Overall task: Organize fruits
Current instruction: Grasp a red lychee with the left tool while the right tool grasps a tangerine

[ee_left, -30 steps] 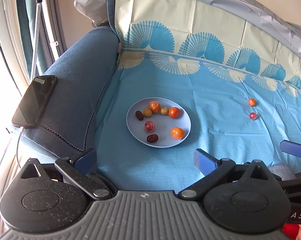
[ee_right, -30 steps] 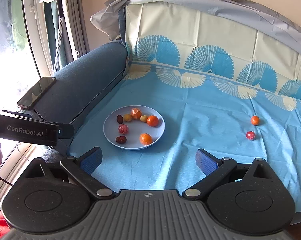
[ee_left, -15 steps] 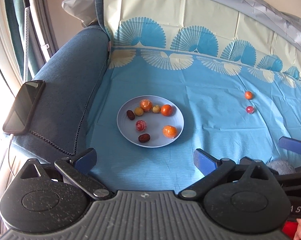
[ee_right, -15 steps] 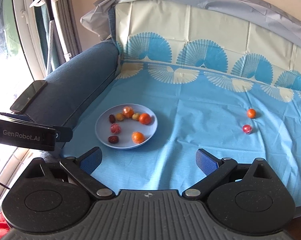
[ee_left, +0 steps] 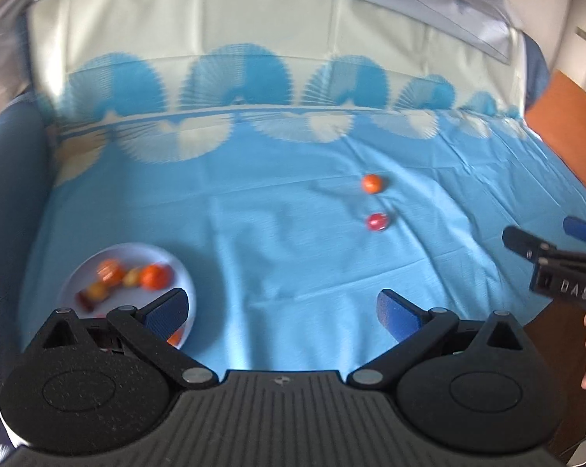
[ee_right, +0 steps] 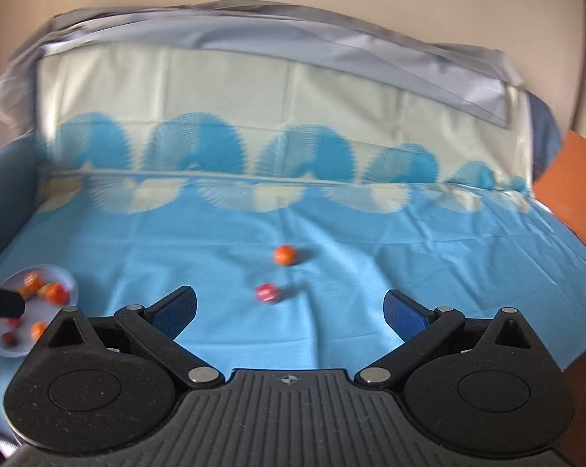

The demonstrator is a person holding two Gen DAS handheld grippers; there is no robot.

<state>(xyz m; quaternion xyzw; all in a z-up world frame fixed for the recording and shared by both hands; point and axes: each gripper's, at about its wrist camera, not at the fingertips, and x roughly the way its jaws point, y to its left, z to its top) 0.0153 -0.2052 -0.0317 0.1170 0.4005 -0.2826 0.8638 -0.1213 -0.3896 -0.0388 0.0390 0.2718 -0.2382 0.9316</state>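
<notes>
Fruits sit in two separate spots on the blue patterned sheet [ee_right: 331,311] that covers the sofa seat. Most are gathered on a pale round plate [ee_left: 183,272] at the left: an orange one [ee_left: 154,275] beside a yellowish one, a few darker reddish pieces nearer the rim (the blur makes it hard to count them). Well apart from the plate, out on the bare sheet, lie two loose ones: a small orange fruit [ee_right: 285,255] and, just in front of it, a small red fruit [ee_right: 267,293], near each other but not touching.

The left gripper [ee_left: 283,309] hovers above the sheet with its jaws apart and nothing between them; its left finger overlaps the plate's near edge in its own view. The right gripper [ee_right: 289,313] also has its jaws spread wide and empty, and the red fruit lies ahead of the gap between them, slightly left of centre. Both views are smeared. An orange-brown wooden surface [ee_right: 573,202] stands at the sofa's right end.
</notes>
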